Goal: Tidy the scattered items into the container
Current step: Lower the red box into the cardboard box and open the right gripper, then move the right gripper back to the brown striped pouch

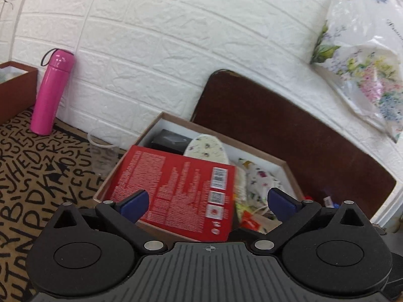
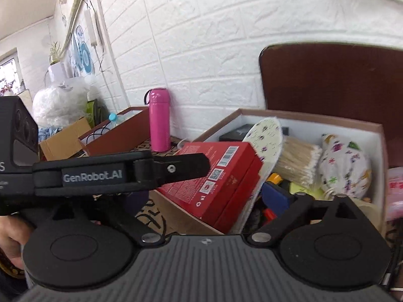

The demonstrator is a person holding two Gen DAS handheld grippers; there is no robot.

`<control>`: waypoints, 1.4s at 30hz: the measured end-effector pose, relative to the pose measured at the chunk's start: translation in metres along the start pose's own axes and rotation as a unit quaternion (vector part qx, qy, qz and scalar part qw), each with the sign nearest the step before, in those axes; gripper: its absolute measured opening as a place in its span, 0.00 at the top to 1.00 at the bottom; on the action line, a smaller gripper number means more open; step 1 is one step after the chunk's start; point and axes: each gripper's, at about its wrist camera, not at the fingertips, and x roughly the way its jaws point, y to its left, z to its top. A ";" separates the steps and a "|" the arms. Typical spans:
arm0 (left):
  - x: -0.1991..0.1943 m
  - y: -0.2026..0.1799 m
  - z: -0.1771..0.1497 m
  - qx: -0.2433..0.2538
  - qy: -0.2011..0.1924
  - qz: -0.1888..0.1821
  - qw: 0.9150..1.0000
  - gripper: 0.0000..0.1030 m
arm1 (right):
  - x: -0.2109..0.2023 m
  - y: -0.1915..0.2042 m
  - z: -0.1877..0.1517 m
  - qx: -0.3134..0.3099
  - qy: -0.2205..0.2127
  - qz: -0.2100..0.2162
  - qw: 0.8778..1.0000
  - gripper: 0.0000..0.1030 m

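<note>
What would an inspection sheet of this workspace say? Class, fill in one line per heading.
Surface: letter-print cloth.
Job's things: red box tilted over the near rim of the container, which also holds a round patterned disc, cotton swabs and a patterned pouch.
Clutter: pink bottle, clear cup, brown tray.
Grippers: left gripper open, empty; right gripper open, left finger hidden.
Cables: dark cable in the brown tray.
Surroundings: white brick wall, dark chair back.

Both wrist cams near box (image 1: 284, 166) (shared), facing wall (image 1: 176, 37).
</note>
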 end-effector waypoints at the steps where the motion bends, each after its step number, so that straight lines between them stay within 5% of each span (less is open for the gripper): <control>1: -0.006 -0.006 -0.003 0.004 -0.003 -0.005 1.000 0.00 | -0.008 0.000 -0.002 -0.004 -0.010 -0.003 1.000 0.00; 17: -0.061 -0.110 -0.102 0.061 -0.018 -0.102 0.993 0.00 | -0.145 -0.016 -0.089 -0.032 -0.105 -0.080 0.991 0.00; 23: -0.036 -0.141 -0.145 0.047 0.021 -0.131 0.990 0.00 | -0.173 -0.046 -0.129 -0.015 -0.099 -0.140 0.985 0.00; 29: -0.008 -0.166 -0.172 0.061 0.035 -0.119 0.990 0.00 | -0.183 -0.085 -0.155 0.028 -0.088 -0.189 0.978 0.00; 39: 0.042 -0.199 -0.183 0.075 0.061 -0.123 0.988 0.00 | -0.182 -0.128 -0.167 0.059 -0.080 -0.240 0.966 0.00; 42: 0.060 -0.208 -0.180 0.091 0.066 -0.123 0.986 0.00 | -0.170 -0.139 -0.161 0.053 -0.071 -0.243 0.966 0.09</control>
